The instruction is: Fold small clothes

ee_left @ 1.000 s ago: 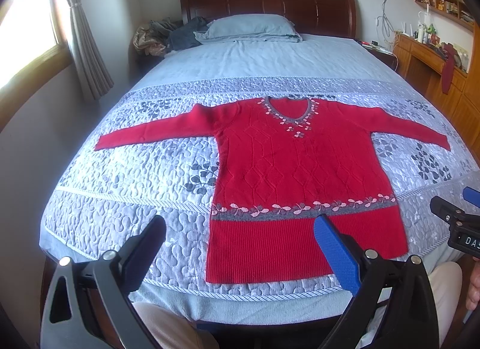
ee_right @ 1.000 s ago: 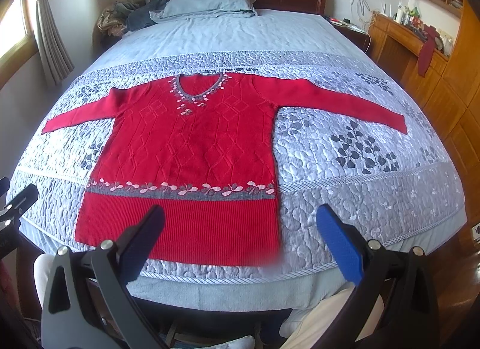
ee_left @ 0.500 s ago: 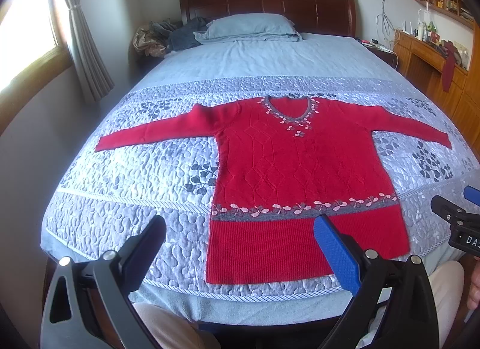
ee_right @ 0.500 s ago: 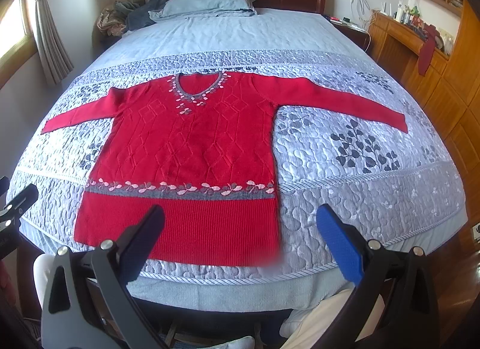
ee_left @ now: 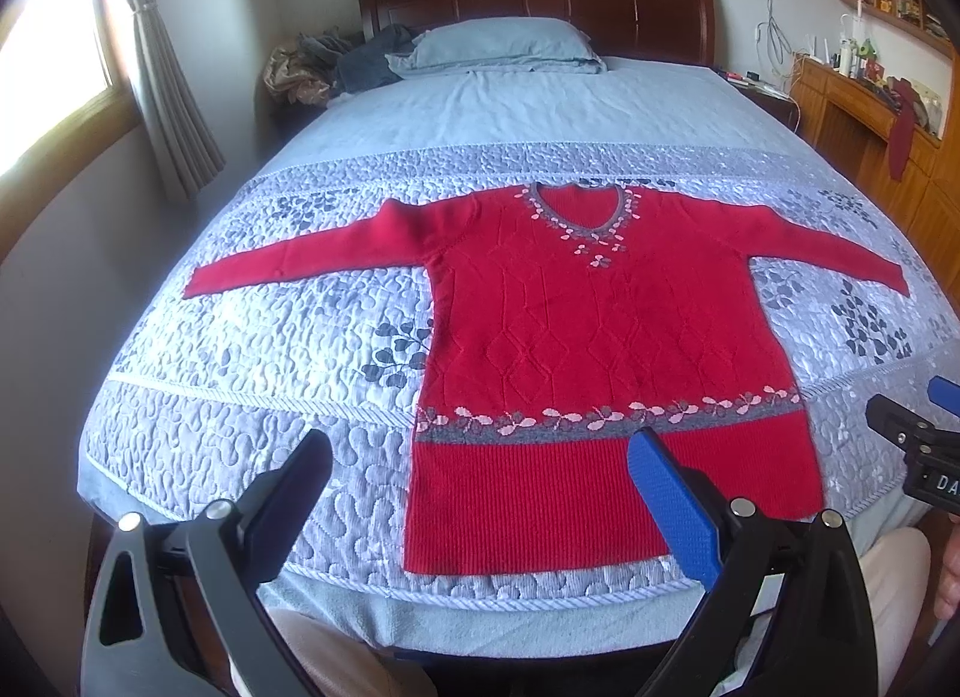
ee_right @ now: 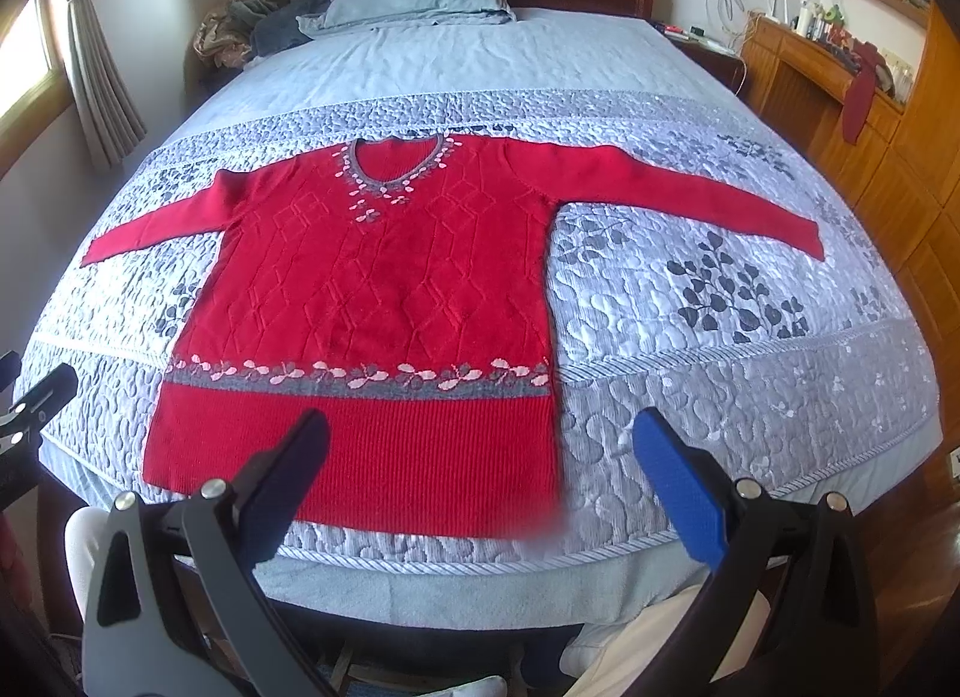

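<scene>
The red sweater [ee_left: 600,337] lies flat on the quilted bedspread [ee_left: 252,349], front up, collar away from both grippers, hem nearest; its long axis, sleeve tip to sleeve tip, runs crosswise. The left gripper [ee_left: 480,493] hovers wide open just short of the hem's left half. The right gripper [ee_right: 480,457], equally wide and empty, sits off the hem's right corner. Neither looks clearly closer.

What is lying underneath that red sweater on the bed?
The red sweater lies flat on a grey quilted bedspread printed with dark leaf sprigs. Its pattern directly beneath the sweater is covered, so nothing more can be seen there.
</scene>
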Demonstrator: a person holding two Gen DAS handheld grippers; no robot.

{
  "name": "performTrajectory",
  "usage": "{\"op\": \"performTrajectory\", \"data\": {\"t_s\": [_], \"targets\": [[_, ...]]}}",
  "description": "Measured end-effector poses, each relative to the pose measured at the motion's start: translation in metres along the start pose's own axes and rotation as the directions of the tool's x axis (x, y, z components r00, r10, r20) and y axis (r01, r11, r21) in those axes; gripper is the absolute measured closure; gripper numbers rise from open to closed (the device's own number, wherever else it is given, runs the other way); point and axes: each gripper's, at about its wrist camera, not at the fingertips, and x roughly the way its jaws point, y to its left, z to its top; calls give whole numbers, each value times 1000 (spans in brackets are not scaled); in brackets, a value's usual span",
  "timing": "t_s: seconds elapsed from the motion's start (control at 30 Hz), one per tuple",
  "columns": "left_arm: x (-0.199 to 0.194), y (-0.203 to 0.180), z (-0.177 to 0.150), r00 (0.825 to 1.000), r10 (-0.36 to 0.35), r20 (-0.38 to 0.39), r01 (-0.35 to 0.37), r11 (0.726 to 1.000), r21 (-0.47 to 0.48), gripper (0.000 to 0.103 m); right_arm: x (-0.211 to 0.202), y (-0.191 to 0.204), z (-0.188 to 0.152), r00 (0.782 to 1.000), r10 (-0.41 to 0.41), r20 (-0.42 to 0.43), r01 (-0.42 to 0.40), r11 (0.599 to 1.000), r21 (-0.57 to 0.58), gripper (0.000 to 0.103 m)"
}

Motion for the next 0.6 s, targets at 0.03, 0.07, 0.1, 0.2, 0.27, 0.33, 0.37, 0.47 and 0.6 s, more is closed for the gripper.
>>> {"op": "performTrajectory", "data": {"t_s": [0.03,0.07,0.1,0.2,0.27,0.33,0.37,0.47,0.6], "targets": [[5,-3,4,1000,0,-6,0,1000,-3,4,4,-8,3,1000,4,-7,-4,1000,11,3],[10,-6,9,1000,0,-10,0,1000,-7,4,8,-18,8,1000,0,-14,0,1000,27,3],[16,-10,16,1000,4,-12,-4,1000,-8,4,14,-37,16,1000,-18,-17,19,999,49,3],[33,-28,39,1000,8,-11,-8,1000,-2,4,28,-91,37,996,-91,-19,92,991,93,3],[48,-46,59,1000,8,-7,-8,1000,6,4,43,-142,62,987,-159,-36,162,978,130,3],[64,-65,77,1000,8,-8,-8,1000,11,4,64,-201,89,977,-201,-75,212,960,185,3],[73,-75,87,1000,2,-9,-2,1000,12,4,76,-229,101,972,-210,-102,227,951,210,3],[98,-102,110,999,-31,-17,31,1000,2,4,119,-319,132,952,-245,-185,290,917,275,3],[126,-134,128,997,-63,-36,63,998,-3,4,174,-404,151,935,-202,-292,298,892,339,4]]}}
